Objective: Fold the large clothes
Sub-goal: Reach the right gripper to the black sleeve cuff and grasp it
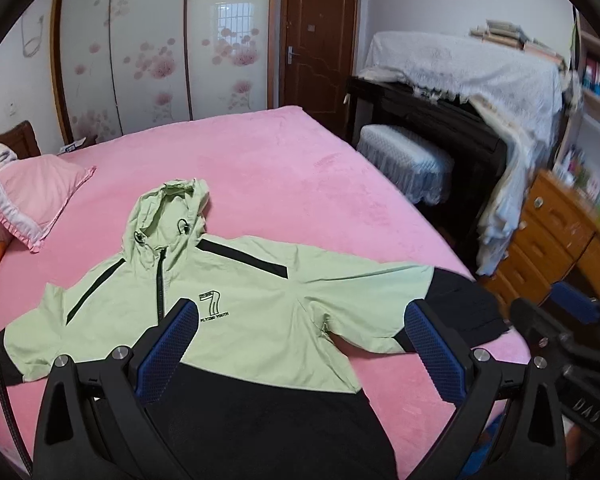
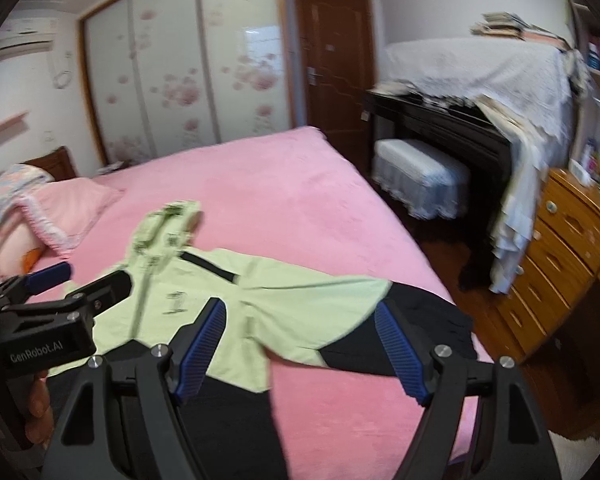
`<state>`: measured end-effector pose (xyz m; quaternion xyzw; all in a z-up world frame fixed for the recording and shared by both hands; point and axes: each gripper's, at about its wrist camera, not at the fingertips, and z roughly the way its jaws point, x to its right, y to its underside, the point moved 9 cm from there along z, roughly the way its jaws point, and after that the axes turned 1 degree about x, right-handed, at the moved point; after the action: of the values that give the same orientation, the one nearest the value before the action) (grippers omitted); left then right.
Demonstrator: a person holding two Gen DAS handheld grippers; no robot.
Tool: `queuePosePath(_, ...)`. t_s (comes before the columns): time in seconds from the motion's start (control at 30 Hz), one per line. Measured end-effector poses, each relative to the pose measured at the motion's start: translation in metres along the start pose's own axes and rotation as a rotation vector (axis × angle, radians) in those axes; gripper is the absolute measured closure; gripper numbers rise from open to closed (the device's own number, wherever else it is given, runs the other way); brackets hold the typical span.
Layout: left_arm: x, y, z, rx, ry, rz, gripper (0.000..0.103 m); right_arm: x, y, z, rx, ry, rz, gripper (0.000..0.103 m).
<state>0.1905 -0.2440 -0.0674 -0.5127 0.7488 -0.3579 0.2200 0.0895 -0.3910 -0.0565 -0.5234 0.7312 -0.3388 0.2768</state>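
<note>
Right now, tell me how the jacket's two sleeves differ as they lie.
The right-side sleeve shows whole in the left wrist view, down to its black cuff end near the bed edge. The left-side sleeve is cut off by the frame, so little of its black shows. Both are spread flat, light green turning black.

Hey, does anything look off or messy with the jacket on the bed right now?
Nothing stands out. The jacket lies flat, front up, on the bed, sleeves spread, hood slightly crumpled. Its right sleeve reaches near the bed's edge. Both tongs are open above it.
</note>
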Motion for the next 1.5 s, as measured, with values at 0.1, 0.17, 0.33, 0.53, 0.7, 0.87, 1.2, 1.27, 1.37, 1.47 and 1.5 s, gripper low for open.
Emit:
queuePosePath(0.1,0.016,0.012,0.036,-0.014,0.014,0.023,0.001,0.024,0.010,0.027,-0.037,0.062,0.037,0.025)
queuePosePath(0.17,0.025,0.018,0.056,-0.021,0.042,0.033,0.001,0.040,0.019,0.043,-0.067,0.099,0.074,0.025)
queuePosePath(0.33,0.046,0.034,0.094,-0.047,0.096,0.040,0.001,0.094,0.047,0.082,-0.154,0.162,0.237,0.025)
queuePosePath(0.53,0.065,0.050,0.134,-0.075,0.087,0.075,0.001,0.159,0.084,0.108,-0.227,0.243,0.425,0.025)
queuePosePath(0.7,0.071,0.054,0.147,-0.057,0.086,0.080,0.001,0.205,0.119,0.128,-0.266,0.220,0.671,0.027)
queuePosePath(0.87,0.071,0.065,0.161,-0.121,0.108,0.044,0.001,0.229,0.153,0.150,-0.308,0.170,0.876,0.030)
queuePosePath(1.2,0.061,0.076,0.164,-0.168,0.097,0.017,0.001,0.235,0.158,0.175,-0.321,0.202,0.907,0.080)
queuePosePath(1.27,0.058,0.076,0.161,-0.183,0.048,0.048,0.001,0.231,0.151,0.176,-0.298,0.177,0.884,0.094)
queuePosePath(1.37,0.053,0.076,0.157,-0.188,0.004,0.080,0.001,0.224,0.133,0.162,-0.224,0.184,0.812,0.096)
queuePosePath(1.47,0.048,0.072,0.149,-0.181,-0.018,0.082,0.001,0.205,0.102,0.142,-0.132,0.187,0.703,0.097)
queuePosePath(1.5,0.047,0.070,0.146,-0.177,-0.022,0.081,0.001,0.196,0.091,0.135,-0.102,0.179,0.663,0.097)
